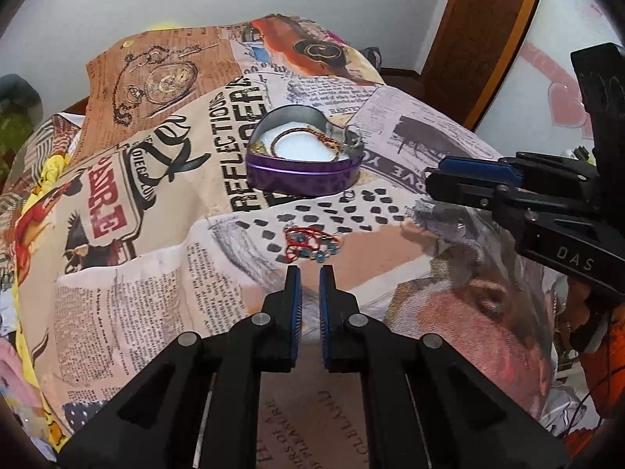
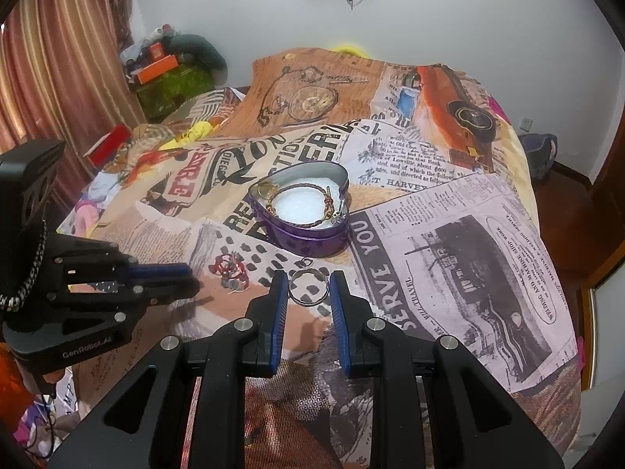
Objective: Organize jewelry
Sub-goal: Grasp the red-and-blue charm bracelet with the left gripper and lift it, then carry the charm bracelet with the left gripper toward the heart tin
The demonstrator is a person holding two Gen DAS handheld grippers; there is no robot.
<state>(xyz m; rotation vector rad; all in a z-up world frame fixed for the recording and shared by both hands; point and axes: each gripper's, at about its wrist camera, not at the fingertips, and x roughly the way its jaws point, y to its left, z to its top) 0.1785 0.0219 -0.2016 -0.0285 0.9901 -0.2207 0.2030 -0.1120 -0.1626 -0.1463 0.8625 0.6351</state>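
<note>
A purple heart-shaped tin (image 1: 302,176) (image 2: 308,236) sits open on the printed bedspread, with white padding and a brown cord bracelet (image 2: 308,203) inside. A red and blue beaded bracelet (image 1: 310,244) (image 2: 230,267) lies on the cloth just ahead of my left gripper (image 1: 309,273), whose jaws stand slightly apart and empty. A silver ring (image 2: 308,287) lies on the cloth between the fingertips of my right gripper (image 2: 308,281), which is open. The right gripper also shows in the left wrist view (image 1: 465,181), to the right of the tin.
The newspaper-print bedspread (image 2: 449,242) covers a bed and drops off at the right. Boxes and a green bag (image 2: 172,82) stand by the curtain at the back left. A wooden door (image 1: 480,39) is at the right.
</note>
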